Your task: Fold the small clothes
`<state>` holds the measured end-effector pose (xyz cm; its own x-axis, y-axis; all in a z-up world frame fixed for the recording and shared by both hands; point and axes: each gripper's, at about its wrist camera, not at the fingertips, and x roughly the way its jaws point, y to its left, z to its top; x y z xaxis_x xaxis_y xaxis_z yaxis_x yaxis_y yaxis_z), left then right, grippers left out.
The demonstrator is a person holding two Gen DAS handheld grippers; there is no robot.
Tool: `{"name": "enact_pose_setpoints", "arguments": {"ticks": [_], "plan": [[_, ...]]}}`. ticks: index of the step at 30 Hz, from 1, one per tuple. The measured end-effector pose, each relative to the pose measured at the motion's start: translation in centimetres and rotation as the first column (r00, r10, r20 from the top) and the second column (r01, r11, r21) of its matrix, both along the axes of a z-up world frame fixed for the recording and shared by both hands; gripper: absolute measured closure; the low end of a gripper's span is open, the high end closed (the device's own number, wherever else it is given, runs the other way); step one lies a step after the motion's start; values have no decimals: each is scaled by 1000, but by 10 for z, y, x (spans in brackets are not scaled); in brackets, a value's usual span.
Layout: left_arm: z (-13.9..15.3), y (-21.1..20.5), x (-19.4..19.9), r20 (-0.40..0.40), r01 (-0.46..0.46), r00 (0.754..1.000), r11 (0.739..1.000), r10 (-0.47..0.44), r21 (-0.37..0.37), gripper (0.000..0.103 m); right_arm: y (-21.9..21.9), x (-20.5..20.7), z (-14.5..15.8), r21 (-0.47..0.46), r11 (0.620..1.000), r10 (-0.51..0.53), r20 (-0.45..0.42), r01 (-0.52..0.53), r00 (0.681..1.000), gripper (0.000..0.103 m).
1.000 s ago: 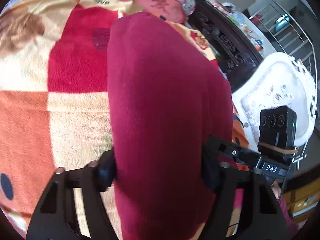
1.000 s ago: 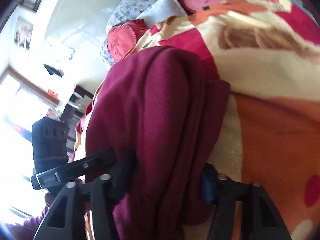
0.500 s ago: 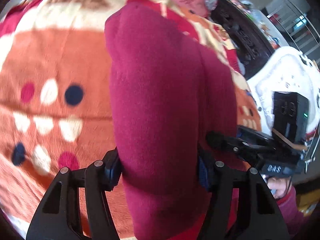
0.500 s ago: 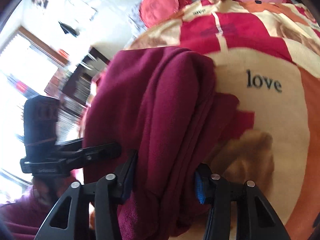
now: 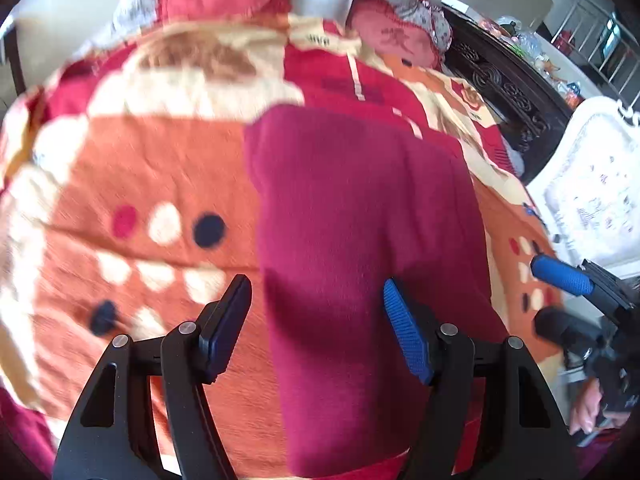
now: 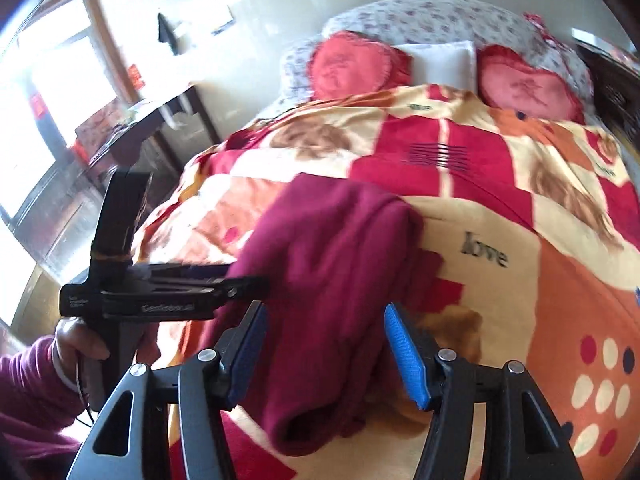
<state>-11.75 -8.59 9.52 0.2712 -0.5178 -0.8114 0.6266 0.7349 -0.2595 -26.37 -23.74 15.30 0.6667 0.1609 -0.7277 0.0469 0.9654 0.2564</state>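
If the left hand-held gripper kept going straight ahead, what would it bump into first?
Probably the folded maroon garment, lying on the blanket right ahead between the opening fingers of the left hand-held gripper; depth is unclear.

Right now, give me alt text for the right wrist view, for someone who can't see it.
A folded maroon garment lies on a patchwork blanket between the right gripper's blue pads, which are opening and not pressing it. The left gripper, held in a hand, reaches the garment's left edge. Two red heart cushions sit at the bedhead.

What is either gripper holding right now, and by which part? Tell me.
Nothing is held. The maroon garment lies folded on the blanket; the left gripper and right gripper both have jaws opening, pads clear of the cloth.
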Motion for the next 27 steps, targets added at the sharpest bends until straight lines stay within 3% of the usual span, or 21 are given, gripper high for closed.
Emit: {"name": "enact_pose_setpoints", "arguments": {"ticks": [10, 14, 18, 27], "plan": [[8, 4, -6, 73, -23, 997, 999, 20, 41, 34, 38, -2, -8, -84, 993, 85, -2, -85, 996, 48], [8, 7, -10, 78, -33, 997, 998, 29, 49, 34, 34, 7, -41, -153, 987, 39, -101, -54, 994, 54], [9, 9, -15, 110, -50, 993, 997, 42, 65, 34, 20, 6, -66, -111, 994, 2, -143, -18, 990, 54], [11, 14, -19, 122, -93, 989, 994, 86, 54, 34, 17, -6, -39, -79, 994, -79, -116, 70, 990, 54]]}}
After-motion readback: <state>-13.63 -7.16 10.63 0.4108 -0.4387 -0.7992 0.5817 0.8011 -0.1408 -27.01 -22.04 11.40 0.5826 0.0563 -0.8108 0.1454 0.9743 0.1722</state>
